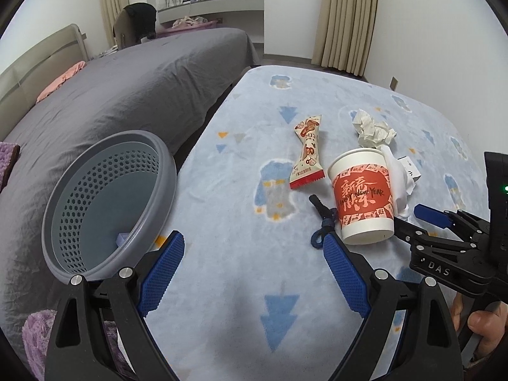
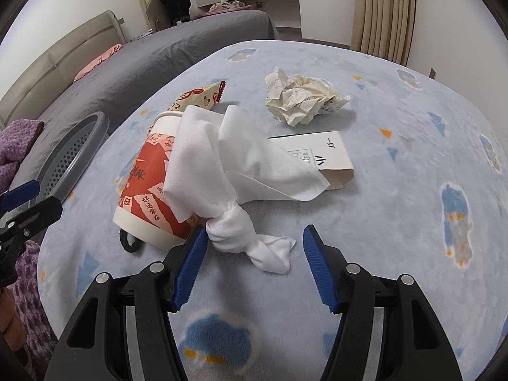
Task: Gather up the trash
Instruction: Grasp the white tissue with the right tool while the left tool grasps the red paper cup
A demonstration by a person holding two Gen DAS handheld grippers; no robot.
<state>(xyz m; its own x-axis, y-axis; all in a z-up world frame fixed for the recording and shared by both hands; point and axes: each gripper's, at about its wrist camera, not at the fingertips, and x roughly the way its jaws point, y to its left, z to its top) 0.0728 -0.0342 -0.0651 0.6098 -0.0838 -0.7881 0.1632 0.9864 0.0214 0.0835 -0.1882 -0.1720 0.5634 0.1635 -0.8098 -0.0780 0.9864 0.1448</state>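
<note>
A red and white paper cup (image 1: 362,195) stands on the light blue blanket; it also shows in the right wrist view (image 2: 149,187). A knotted white tissue (image 2: 235,171) leans on it. A snack wrapper (image 1: 307,152), a crumpled paper ball (image 2: 301,98), a small white box (image 2: 320,155) and a dark hair tie (image 1: 324,219) lie around it. A grey perforated basket (image 1: 108,200) stands at the left. My left gripper (image 1: 254,250) is open and empty, in front of the cup. My right gripper (image 2: 254,244) is open, its fingers either side of the tissue's knotted end.
A bed with a grey cover (image 1: 127,89) runs along the left behind the basket. Purple fleece (image 2: 19,146) lies at the near left. Curtains (image 1: 349,16) and a window sill stand at the back of the room.
</note>
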